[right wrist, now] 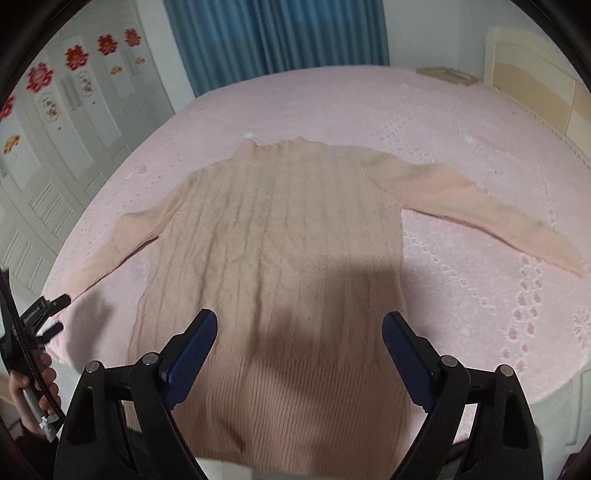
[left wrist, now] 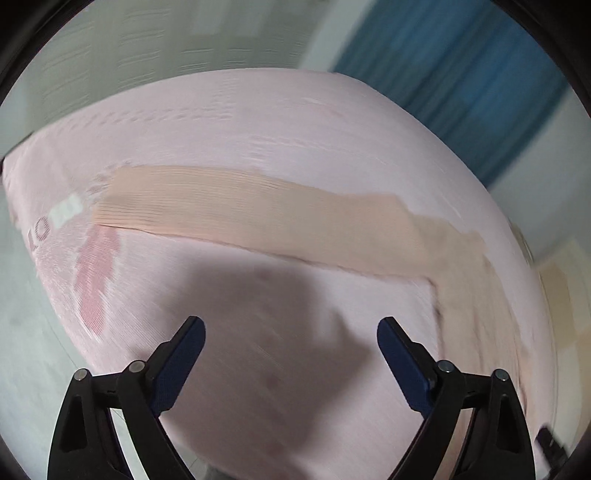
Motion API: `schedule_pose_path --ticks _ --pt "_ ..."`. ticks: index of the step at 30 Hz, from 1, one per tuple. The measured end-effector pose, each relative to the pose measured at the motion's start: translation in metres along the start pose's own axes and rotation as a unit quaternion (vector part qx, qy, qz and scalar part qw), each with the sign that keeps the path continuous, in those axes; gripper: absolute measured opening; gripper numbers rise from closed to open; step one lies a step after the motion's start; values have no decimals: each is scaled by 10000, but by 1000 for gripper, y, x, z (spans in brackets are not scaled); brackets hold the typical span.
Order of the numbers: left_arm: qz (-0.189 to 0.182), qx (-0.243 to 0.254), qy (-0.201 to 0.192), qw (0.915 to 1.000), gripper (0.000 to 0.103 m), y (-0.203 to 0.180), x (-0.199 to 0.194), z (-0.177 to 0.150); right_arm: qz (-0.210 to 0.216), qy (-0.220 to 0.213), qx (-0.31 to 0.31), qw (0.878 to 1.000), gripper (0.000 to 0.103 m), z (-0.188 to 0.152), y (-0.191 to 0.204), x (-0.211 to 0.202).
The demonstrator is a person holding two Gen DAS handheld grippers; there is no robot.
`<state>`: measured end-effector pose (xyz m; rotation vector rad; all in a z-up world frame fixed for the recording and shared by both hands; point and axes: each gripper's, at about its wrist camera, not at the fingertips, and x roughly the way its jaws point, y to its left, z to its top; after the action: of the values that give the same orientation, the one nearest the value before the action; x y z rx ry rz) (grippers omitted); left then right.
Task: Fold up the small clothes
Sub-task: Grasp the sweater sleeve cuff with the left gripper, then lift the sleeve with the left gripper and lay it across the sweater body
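Peach cable-knit sweater [right wrist: 273, 236] lies flat, spread out on a bed w/ pink patterned bedspread [right wrist: 461, 155]; collar at the far end, hem toward the camera at the near edge of the bed.

Right gripper [right wrist: 300, 332]: jaws open wide, nothing betw. them, pads not touching cloth. It hangs above the lower body of the sweater; ribbed hem area sits directly under and betw. the jaws, w/ the gripper's shadow falling on the knit just ahead of them. One sleeve [right wrist: 491, 221] stretches out to the right of the jaws, well ahead of them, cuff near the bedspread's flower pattern. The other sleeve runs left and down toward the left gripper [right wrist: 55, 314], seen at the left edge of the right wrist view; its tips are just beside that cuff, contact can't be told. A hand [right wrist: 33, 391] grips its handle below.

Left wrist view is heavily motion-blurred. Left gripper [left wrist: 291, 334] jaws open wide, empty, over bare bedspread w/ a dark shadow betw. them. Sleeve [left wrist: 258, 210] crosses the view ahead of the jaws as a long peach band, bending down on the right side, apart from both pads.

Blue curtain [right wrist: 277, 33] hangs behind the bed; white doors w/ red flower stickers [right wrist: 77, 57] far left.
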<state>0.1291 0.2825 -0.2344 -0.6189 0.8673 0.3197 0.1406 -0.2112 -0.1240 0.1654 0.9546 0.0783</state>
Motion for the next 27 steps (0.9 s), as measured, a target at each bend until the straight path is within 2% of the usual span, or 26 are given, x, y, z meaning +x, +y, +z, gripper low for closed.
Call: schedule_pose_path --ticks 3,5,8,10,13,14,15,16,19,21,24,27 --pt "94 -595 -143 9981 84 35 11 16 -47 54 26 10000 90 8 -2 16" --pt "-27 -930 -383 9949 82 56 12 25 -77 53 -17 10000 90 14 -2 25" --pt "223 -1158 -666 9908 82 72 15 36 -92 40 -71 9999 90 23 -1 39" --pt "324 -1316 -731 9881 76 83 18 44 -47 10 -70 10000 90 30 -1 47" --pt "702 -1224 -695 9876 54 79 23 52 4 -34 -119 9999 90 42 0 58" --pt "818 -1152 -643 9879 38 79 27 58 1 -54 -132 9999 90 45 0 60" --pt "936 -1069 -604 9880 18 75 30 65 -30 -89 -162 9998 90 52 0 63" --pt "1018 -1005 -586 9880 11 72 30 67 -42 -148 -175 9997 90 58 -1 65" --pt "1084 -877 -655 9881 10 59 19 74 47 -326 -166 9993 90 74 -5 67" --pt "1180 -682 -774 9876 10 37 11 82 91 -491 -156 9986 90 82 -11 66" --pt "1106 -316 -857 9897 10 -7 0 98 23 -710 -128 9974 90 87 -29 65" --pt "1031 225 -1062 9887 10 -73 -14 105 91 -858 174 9961 90 83 -61 65"
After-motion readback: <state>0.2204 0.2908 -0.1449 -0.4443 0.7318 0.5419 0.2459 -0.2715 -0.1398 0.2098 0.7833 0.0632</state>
